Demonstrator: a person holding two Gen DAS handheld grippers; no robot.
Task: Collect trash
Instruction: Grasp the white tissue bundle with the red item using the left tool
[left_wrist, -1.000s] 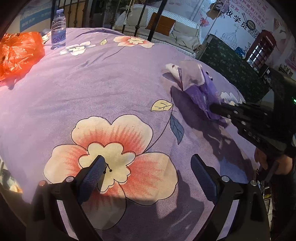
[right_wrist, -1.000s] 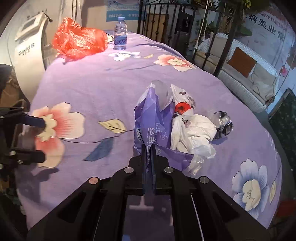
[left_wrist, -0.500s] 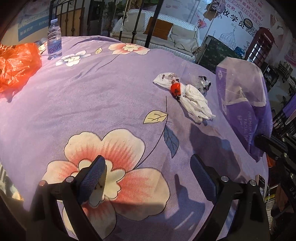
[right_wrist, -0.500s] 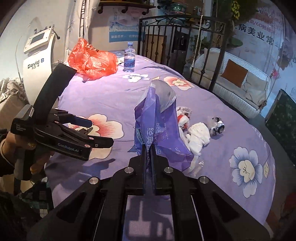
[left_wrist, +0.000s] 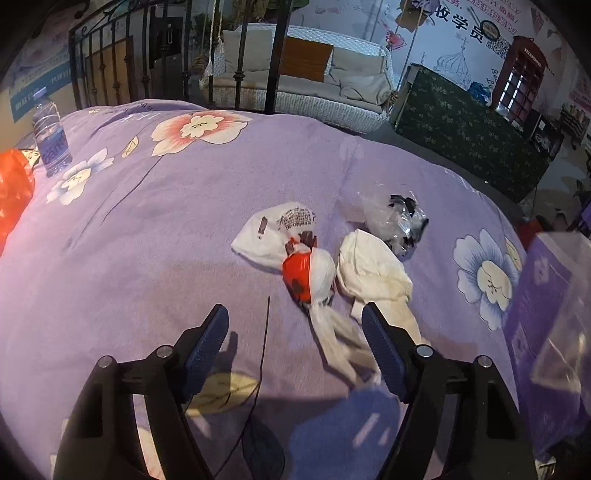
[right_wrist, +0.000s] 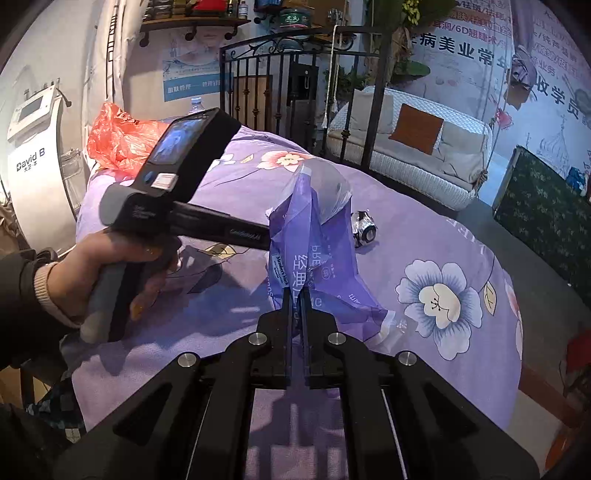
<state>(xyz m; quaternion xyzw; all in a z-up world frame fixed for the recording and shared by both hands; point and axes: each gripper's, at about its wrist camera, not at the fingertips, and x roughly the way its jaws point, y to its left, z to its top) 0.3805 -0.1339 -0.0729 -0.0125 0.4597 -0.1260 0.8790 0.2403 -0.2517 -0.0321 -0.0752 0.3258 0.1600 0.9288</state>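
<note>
My right gripper (right_wrist: 295, 295) is shut on a purple plastic tissue wrapper (right_wrist: 314, 254) and holds it up above the purple flowered bed (right_wrist: 424, 236); the wrapper also shows at the right edge of the left wrist view (left_wrist: 546, 314). My left gripper (left_wrist: 295, 325) is open, low over the bed (left_wrist: 166, 221), just short of a white and red plastic bag (left_wrist: 295, 254). A crumpled white tissue (left_wrist: 373, 269) lies right of the bag, and a clear and black wrapper (left_wrist: 399, 221) lies behind it, also seen in the right wrist view (right_wrist: 364, 229).
An orange plastic bag (left_wrist: 11, 188) and a water bottle (left_wrist: 50, 136) sit at the bed's far left; the orange bag shows in the right wrist view (right_wrist: 118, 140). A black iron bed frame (left_wrist: 236, 51) stands behind. A white machine (right_wrist: 33, 162) stands left of the bed.
My left gripper moved forward and right, up to the white and red bag. My right gripper lifted the purple wrapper off the bed and pulled it back to the right.
</note>
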